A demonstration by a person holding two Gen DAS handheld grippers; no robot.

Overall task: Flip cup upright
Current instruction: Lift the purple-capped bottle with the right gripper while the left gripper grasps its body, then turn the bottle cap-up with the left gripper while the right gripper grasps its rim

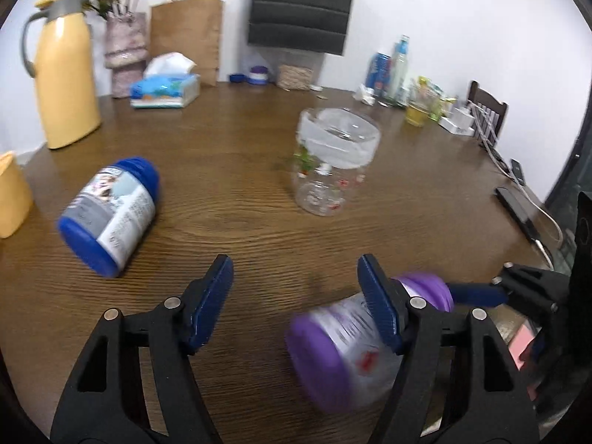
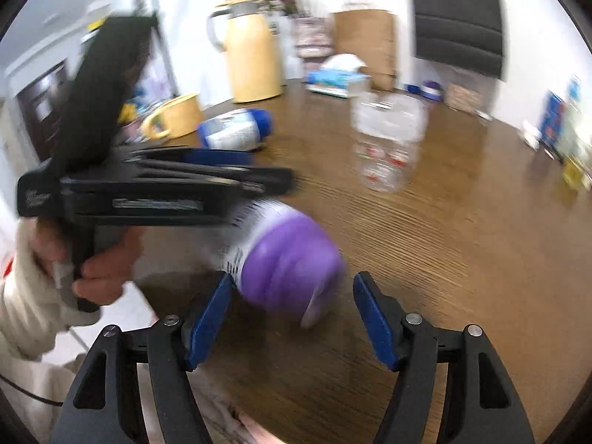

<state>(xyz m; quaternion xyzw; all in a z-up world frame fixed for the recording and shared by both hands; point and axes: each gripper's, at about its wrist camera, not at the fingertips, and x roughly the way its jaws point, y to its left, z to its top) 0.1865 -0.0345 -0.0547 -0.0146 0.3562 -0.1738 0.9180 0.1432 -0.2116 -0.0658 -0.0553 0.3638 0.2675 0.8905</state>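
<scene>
A purple-capped cup (image 1: 333, 347) lies on its side on the wooden table (image 1: 240, 222), blurred. My left gripper (image 1: 296, 285) stands open above the table with nothing between its pads. The cup sits low on the right, partly behind the right finger (image 1: 381, 310). In the right wrist view the cup's purple end (image 2: 285, 262) lies just beyond my open right gripper (image 2: 292, 296), close to its left finger (image 2: 211, 310). The left gripper (image 2: 273, 170), held by a hand (image 2: 103, 270), hovers over the cup. A blue-capped cup (image 1: 111, 211) also lies on its side at the left.
A clear jar with a white lid (image 1: 333, 162) stands upright mid-table. A yellow thermos (image 1: 66, 74), yellow mug (image 1: 11, 192), tissue box (image 1: 166, 88) and paper bag (image 1: 185, 37) line the back left. Bottles (image 1: 392, 66) and cables (image 1: 518, 199) sit at the right.
</scene>
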